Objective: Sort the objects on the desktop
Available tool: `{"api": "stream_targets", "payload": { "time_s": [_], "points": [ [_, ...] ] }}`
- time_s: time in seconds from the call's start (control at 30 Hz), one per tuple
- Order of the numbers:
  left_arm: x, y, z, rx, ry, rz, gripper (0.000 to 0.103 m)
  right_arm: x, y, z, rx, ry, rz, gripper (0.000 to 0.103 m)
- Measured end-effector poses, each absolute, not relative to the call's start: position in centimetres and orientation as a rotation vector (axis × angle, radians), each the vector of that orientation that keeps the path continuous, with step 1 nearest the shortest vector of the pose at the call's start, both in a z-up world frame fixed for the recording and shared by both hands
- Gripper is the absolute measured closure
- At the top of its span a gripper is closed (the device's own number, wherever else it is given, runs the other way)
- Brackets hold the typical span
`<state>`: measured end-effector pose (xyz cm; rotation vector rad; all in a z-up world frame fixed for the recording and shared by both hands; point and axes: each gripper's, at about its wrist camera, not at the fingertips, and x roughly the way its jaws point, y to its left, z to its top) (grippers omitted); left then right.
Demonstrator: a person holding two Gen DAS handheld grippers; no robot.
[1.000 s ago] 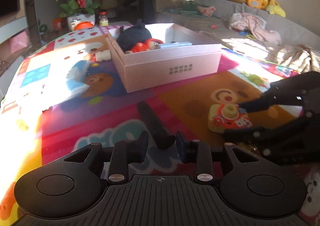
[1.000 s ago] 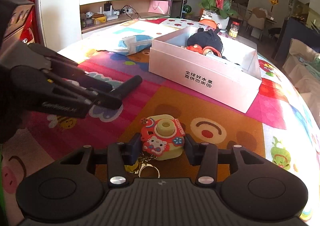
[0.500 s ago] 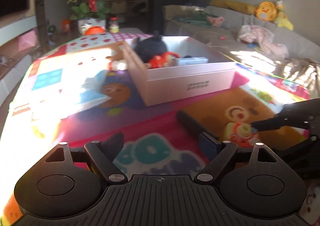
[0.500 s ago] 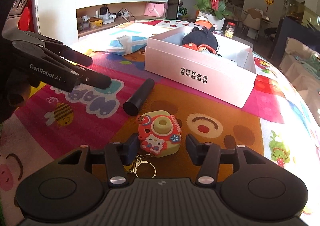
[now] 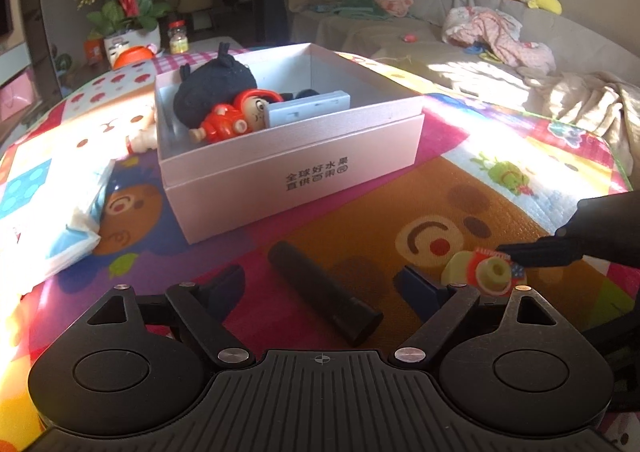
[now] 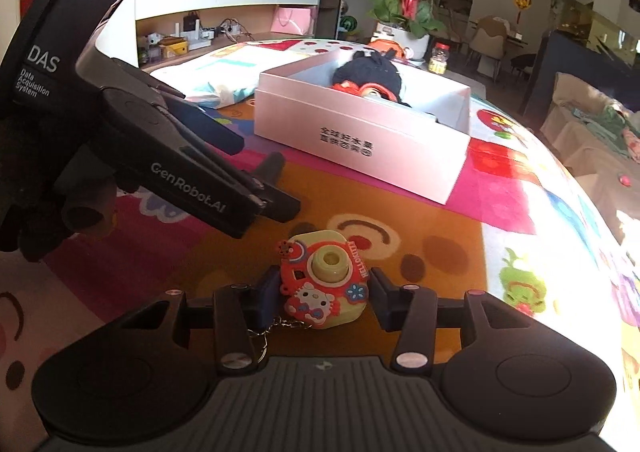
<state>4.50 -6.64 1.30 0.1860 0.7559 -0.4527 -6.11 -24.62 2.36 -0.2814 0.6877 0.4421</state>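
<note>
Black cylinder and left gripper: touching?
Apart. The left wrist view shows the black cylinder lying on the mat between the wide-open fingers of the left gripper, with mat visible on both sides of it.

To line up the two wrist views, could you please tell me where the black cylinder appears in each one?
Left wrist view: the black cylinder lies low in the centre, between the open left gripper's fingers.
Right wrist view: only its far end shows, left of centre, behind the left gripper.
Shared landmark: the white box beyond it.
</note>
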Motion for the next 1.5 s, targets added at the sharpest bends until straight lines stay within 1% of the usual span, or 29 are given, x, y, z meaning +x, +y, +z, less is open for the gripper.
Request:
{"api": "stream_targets", "payload": {
  "time_s": [0.03,0.1,0.13,0.17,0.2,0.23,0.33,0.47,0.5,0.53,0.9,1.0,1.03,1.1,1.2,1.27,1.3,1.33,1.5],
  "points": [
    [4.5,-6.8,1.0,0.188,0.764,-0.451,0.024,-6.1,-24.9,2.4,-0.279,0.694,0.435,0.057],
    [4.5,-6.8,0.7,0.189,0.757,-0.435,0.032,-6.2,-25.2,2.4,-0.278,0.700,0.429,0.057],
    [4.3,-6.9,0.7,0.196,0.747,-0.435,0.042,-6.3,-25.2,2.3,-0.277,0.698,0.429,0.055],
    [4.2,-6.8,0.8,0.196,0.742,-0.439,0.049,-6.2,-25.1,2.3,-0.278,0.696,0.429,0.054],
    [4.0,-6.7,1.0,0.197,0.742,-0.438,0.060,-6.1,-24.9,2.2,-0.281,0.692,0.428,0.052],
    [3.8,-6.6,1.1,0.200,0.739,-0.438,0.067,-6.0,-24.8,2.2,-0.283,0.690,0.429,0.052],
    [2.4,-6.0,1.5,0.246,0.715,-0.445,0.078,-5.6,-24.2,2.4,-0.286,0.690,0.443,0.052],
    [0.0,-4.7,2.4,0.283,0.678,-0.438,0.083,-5.6,-23.7,2.6,-0.319,0.708,0.448,0.057],
    [-0.6,-4.4,2.6,0.293,0.670,-0.435,0.088,-5.6,-23.6,2.8,-0.328,0.705,0.443,0.057],
    [-1.1,-4.1,3.0,0.301,0.664,-0.433,0.090,-5.8,-23.5,3.1,-0.330,0.704,0.443,0.058],
    [-5.2,-3.2,6.6,0.322,0.549,-0.443,0.091,-8.9,-24.0,8.4,-0.337,0.590,0.477,0.059],
    [-4.3,-3.7,5.8,0.316,0.578,-0.421,0.084,-9.2,-24.3,8.9,-0.332,0.581,0.473,0.059],
    [-3.5,-3.9,5.2,0.311,0.595,-0.394,0.073,-9.2,-24.3,8.9,-0.330,0.582,0.470,0.059],
    [-2.0,-4.1,4.0,0.302,0.621,-0.338,0.063,-9.1,-24.2,8.8,-0.329,0.589,0.467,0.059],
    [0.1,-4.2,2.4,0.270,0.667,-0.324,0.061,-9.0,-24.0,8.5,-0.330,0.599,0.478,0.059],
    [0.9,-4.4,1.6,0.263,0.687,-0.330,0.063,-8.8,-24.0,8.3,-0.333,0.607,0.478,0.059],
    [1.0,-4.6,1.4,0.268,0.690,-0.334,0.066,-8.7,-24.0,8.2,-0.331,0.612,0.477,0.059],
    [0.9,-4.7,1.2,0.281,0.682,-0.338,0.079,-8.5,-24.0,8.1,-0.329,0.617,0.474,0.059],
    [-0.7,-4.7,1.8,0.320,0.629,-0.366,0.079,-8.0,-24.4,7.5,-0.305,0.655,0.477,0.059]
  ]
}}
